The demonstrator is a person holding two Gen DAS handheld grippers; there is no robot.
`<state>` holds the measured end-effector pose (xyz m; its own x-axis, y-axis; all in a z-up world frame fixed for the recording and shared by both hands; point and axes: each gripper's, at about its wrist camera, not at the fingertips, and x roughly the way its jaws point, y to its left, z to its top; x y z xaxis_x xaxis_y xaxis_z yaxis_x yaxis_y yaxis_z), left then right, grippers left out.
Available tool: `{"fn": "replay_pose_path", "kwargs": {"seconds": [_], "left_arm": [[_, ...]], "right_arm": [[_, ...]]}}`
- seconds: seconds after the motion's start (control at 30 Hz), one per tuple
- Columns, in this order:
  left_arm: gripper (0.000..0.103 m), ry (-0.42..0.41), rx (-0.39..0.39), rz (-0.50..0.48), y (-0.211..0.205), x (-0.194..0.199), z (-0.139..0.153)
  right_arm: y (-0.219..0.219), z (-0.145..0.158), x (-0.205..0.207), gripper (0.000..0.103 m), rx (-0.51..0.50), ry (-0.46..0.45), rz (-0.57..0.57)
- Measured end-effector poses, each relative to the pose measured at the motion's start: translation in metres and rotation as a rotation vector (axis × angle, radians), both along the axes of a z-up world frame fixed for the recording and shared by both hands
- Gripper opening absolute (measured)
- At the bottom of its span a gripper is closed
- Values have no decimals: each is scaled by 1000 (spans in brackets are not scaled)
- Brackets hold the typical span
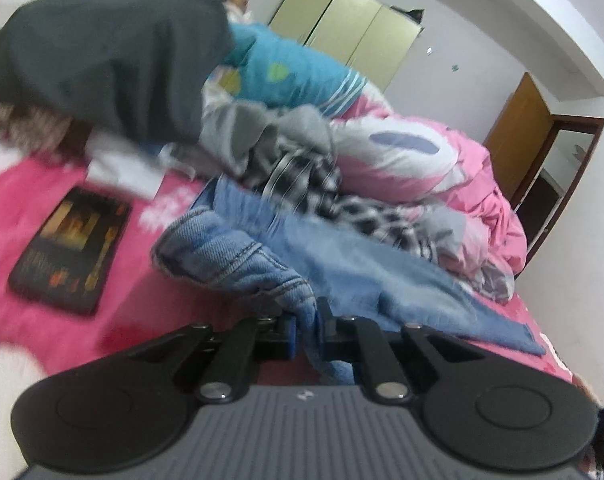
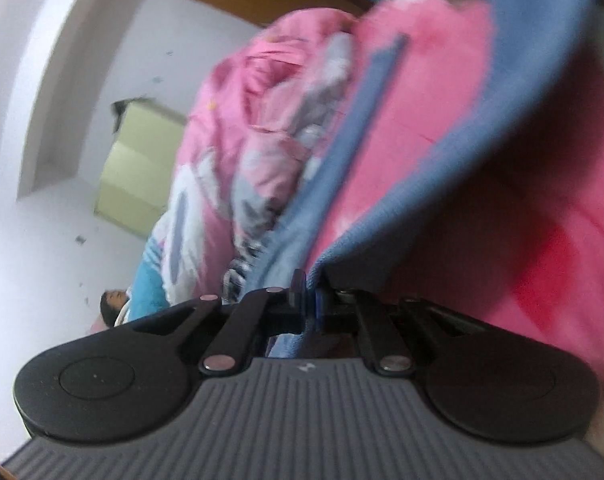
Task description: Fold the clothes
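A pair of blue jeans [image 1: 342,264] lies across the pink bedsheet [image 1: 61,320] in the left wrist view. My left gripper [image 1: 306,320] is shut on a stitched edge of the jeans, lifted a little off the bed. In the right wrist view, which is rolled steeply, my right gripper [image 2: 312,294] is shut on another edge of the same jeans [image 2: 382,160], whose cloth stretches up and away across the picture. Behind the jeans lies a heap with a black-and-white checked garment [image 1: 322,188] and a grey garment [image 1: 261,136]. A dark grey garment [image 1: 113,64] rests on top at the back left.
A dark tablet or book [image 1: 71,252] lies on the sheet at the left, beside white folded cloth [image 1: 121,172]. A pink and white quilt [image 1: 422,152] is bunched at the right. A person lies at the far end under a blue blanket [image 1: 293,72]. A yellow-green wardrobe [image 1: 350,28] and a brown door [image 1: 518,136] stand beyond.
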<state>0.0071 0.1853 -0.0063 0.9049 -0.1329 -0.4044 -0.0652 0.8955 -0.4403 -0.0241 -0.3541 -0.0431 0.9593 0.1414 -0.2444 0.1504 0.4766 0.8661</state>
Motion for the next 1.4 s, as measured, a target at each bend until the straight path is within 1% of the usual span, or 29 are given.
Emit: {"fn": "replay_pose_path", "kwargs": {"seconds": [0.13,0.2,0.37,0.5,0.63,0.73,0.8,0.9,0.97,1.0,1.03,1.07,1.1,1.13,1.17,1.23,1.27,1.3,1.33,1.4], "left_arm": [[9,-47,28,3,-8,29,18],[9,-54,36,15,-10,47,22],[9,-54,33,49,-11,97,22],[9,-40,54,65,-14,139,15],[9,-7,82,80,-17,180,0],[9,39,93,92,-16,211,-16],[9,73,87,100,-12,230,-29],[10,104,66,105,-4,248,-46],[12,115,45,102,1,255,-54],[16,112,26,97,4,256,-55],[17,107,-2,85,8,257,-55],[19,101,-39,74,13,258,-54],[25,91,-97,62,20,259,-54],[31,81,-148,56,27,260,-55],[35,74,-183,66,33,262,-55],[38,59,-249,91,44,266,-56],[40,51,-269,117,49,267,-56],[45,41,-282,136,53,268,-55],[49,31,-290,146,55,267,-53],[52,20,-282,144,54,262,-47]], "right_arm": [[-5,29,41,3,-82,-48,26],[-8,40,63,3,-113,-68,44],[-9,52,123,3,-147,-73,69],[-7,53,169,3,-187,-52,79],[-6,46,219,3,-212,-12,98],[-3,34,257,3,-235,22,123],[-1,24,281,3,-237,42,141],[2,7,319,3,-244,78,179],[2,-7,341,3,-242,124,200],[2,-15,352,4,-232,153,208],[-1,-24,362,5,-205,184,219],[-6,-31,369,5,-144,206,229],[-11,-37,376,6,-83,228,239],[-16,-44,383,8,-22,250,249],[-22,-51,390,12,40,272,259],[-34,-64,401,36,199,273,306],[-40,-69,404,40,273,265,321],[-45,-73,406,44,340,264,332],[-46,-72,405,48,366,264,334],[-48,-71,401,53,417,262,337]]}}
